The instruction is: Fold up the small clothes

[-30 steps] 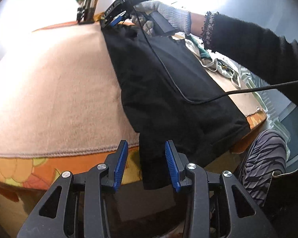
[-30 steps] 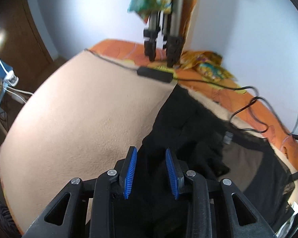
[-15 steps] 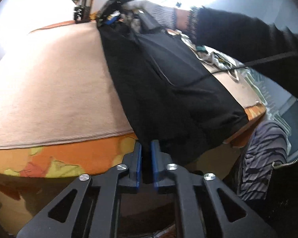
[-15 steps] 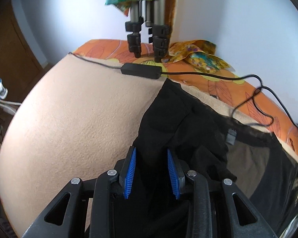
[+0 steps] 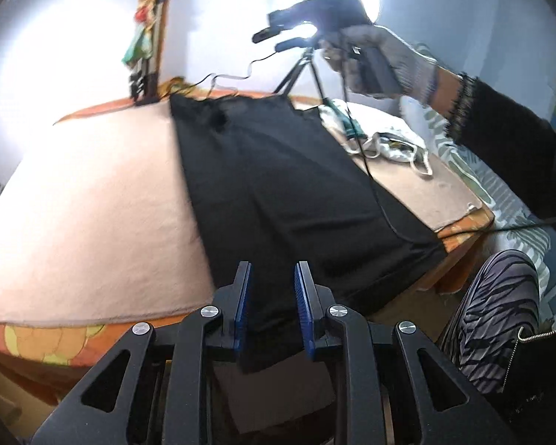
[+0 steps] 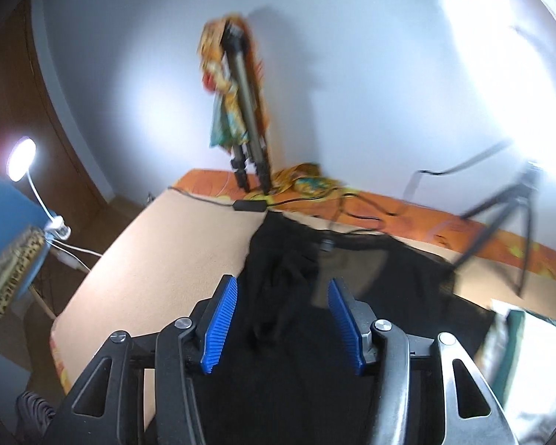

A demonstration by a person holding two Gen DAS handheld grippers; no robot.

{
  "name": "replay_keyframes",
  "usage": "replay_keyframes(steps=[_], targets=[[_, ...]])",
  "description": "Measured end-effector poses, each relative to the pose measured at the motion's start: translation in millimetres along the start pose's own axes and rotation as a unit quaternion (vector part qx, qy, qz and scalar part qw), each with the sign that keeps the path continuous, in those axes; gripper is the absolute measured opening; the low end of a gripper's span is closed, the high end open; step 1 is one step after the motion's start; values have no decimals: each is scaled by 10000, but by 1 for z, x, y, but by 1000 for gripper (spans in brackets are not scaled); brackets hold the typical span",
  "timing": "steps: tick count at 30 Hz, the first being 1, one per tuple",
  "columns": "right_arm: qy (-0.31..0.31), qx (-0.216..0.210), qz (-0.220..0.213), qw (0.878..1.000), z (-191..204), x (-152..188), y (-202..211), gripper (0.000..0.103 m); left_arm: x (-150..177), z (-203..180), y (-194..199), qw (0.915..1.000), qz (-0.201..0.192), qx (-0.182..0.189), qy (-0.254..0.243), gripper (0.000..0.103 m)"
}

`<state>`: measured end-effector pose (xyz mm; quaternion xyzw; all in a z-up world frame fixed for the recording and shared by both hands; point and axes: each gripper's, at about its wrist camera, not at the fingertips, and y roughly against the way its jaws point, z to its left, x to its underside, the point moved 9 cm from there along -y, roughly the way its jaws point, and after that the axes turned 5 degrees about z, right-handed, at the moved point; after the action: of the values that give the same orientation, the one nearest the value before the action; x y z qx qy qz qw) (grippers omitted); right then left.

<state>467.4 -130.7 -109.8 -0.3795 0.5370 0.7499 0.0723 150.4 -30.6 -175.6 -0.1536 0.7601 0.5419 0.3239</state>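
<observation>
Black garment (image 5: 278, 193) spread flat, hem overhanging table edge (image 5: 92, 319); left gripper (image 5: 272, 306) jaws parted around hem; right gripper (image 6: 281, 324) raised, jaws spread wide.

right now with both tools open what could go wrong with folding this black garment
The garment hangs over the table's near edge below the open left tool, so it may slide off. A cable lies across it and could get caught in a fold. The right tool is lifted clear, so nothing pins the far end.
</observation>
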Motion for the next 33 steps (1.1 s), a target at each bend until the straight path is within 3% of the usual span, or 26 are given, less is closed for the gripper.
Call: replay_keyframes(steps=[1,4,6,8,17,20,22,24,33], targets=[[-44,27,-59,10000,-7,4,13,55,-3,-6,-1,10000,-25,45,-48,23],[-170,140,-191,9996,-33,22,57,65,-11,-27,-6,9996,-104,219,-174,43],[-226,249,-250,9991,-49,36,83,76,-16,-47,-13,9988,-106,342,-339,44],[-344,329,-287,9985,-67,52,108,79,-18,-65,-20,9977,-90,469,-473,44],[-802,434,-411,9950,-127,120,186,79,-14,-163,-59,9850,139,996,-1399,44],[-960,478,-407,9934,-146,139,198,79,-8,-193,-76,9784,276,1102,-1726,44],[-1066,475,-411,9923,-157,149,205,79,-3,-209,-87,9738,392,1178,-1905,54],[-1159,482,-422,9912,-168,160,211,79,2,-226,-100,9689,513,1174,-2115,55],[-1409,435,-331,9885,-196,180,198,78,5,-247,-138,9651,772,885,-2339,55]])
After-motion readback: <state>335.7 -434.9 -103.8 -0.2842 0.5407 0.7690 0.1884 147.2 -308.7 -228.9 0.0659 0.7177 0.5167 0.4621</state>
